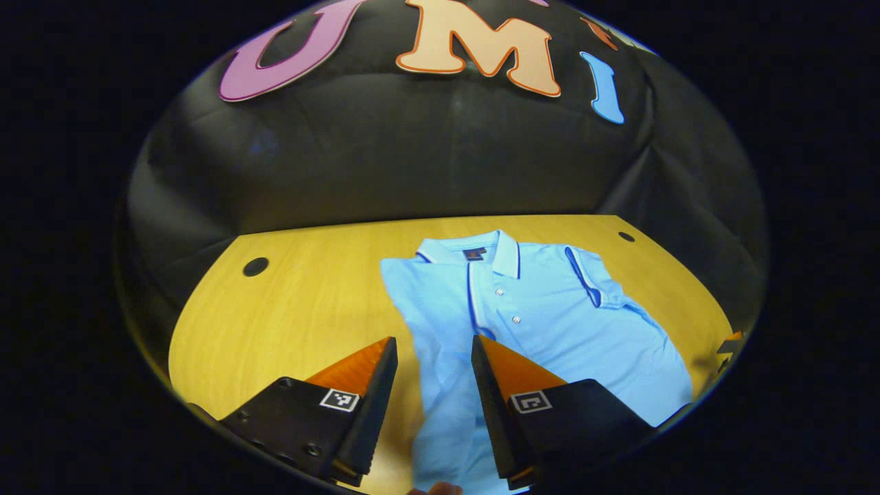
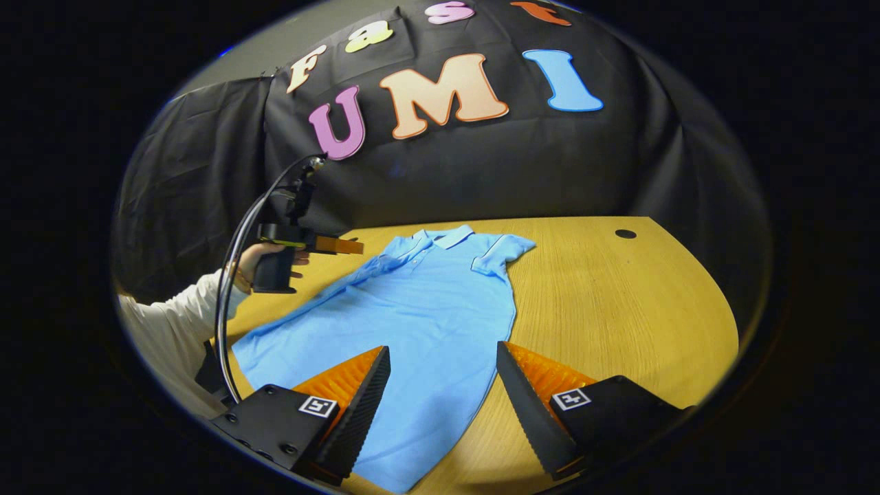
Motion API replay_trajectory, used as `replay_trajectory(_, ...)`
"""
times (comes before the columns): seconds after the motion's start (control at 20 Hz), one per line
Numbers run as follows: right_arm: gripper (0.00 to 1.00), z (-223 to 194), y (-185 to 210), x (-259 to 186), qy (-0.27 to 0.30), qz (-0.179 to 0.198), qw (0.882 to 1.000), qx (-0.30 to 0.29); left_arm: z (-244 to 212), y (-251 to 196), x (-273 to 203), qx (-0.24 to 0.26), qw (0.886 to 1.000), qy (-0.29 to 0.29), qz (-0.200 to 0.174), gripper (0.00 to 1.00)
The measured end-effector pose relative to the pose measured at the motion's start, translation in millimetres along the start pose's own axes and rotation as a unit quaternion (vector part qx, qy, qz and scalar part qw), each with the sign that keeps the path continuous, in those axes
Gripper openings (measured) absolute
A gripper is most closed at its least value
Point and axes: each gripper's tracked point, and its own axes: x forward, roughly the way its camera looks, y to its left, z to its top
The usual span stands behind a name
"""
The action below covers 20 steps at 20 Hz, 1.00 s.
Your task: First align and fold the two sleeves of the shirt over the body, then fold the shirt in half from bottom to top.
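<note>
Item: one light-blue polo shirt [image 2: 419, 309], flat on the wooden table [image 2: 605, 302], collar toward the far edge, hem toward the near edge; long axis runs far to near. Left sleeve appears already folded over the body; right sleeve [image 2: 502, 253] lies spread outward. Right gripper [image 2: 443, 392]: jaws wide, empty, above the shirt's right edge, nearer that sleeve. Left gripper [image 1: 434, 385]: jaws moderately open, empty, over the placket [image 1: 481, 302], buttons legible there; the right gripper view adds its holding hand [image 2: 258, 258].
</note>
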Motion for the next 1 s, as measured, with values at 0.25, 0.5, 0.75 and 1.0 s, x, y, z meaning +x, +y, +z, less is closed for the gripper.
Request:
replay_trajectory(0.25,0.98,-38.5,8.7,-4.9,0.044,-0.016,0.998,-0.051,-65.4,5.7,-90.3,0.011,1.0,0.004,-0.002,0.65)
replay_trajectory(0.5,0.98,-69.5,15.6,-17.4,0.081,-0.029,0.992,-0.092,-141.7,-14.7,-154.5,0.011,0.998,0.049,-0.025,0.65)
replay_trajectory(0.75,0.98,-87.6,28.2,-35.2,0.094,-0.028,0.99,-0.099,-176.7,-30.6,-188.7,0.036,0.998,0.054,-0.026,0.65)
replay_trajectory(1.0,0.98,-95.8,34.6,-39.3,0.098,-0.031,0.991,-0.088,-193.3,-39.1,-202.2,0.068,0.996,0.054,-0.023,0.65)
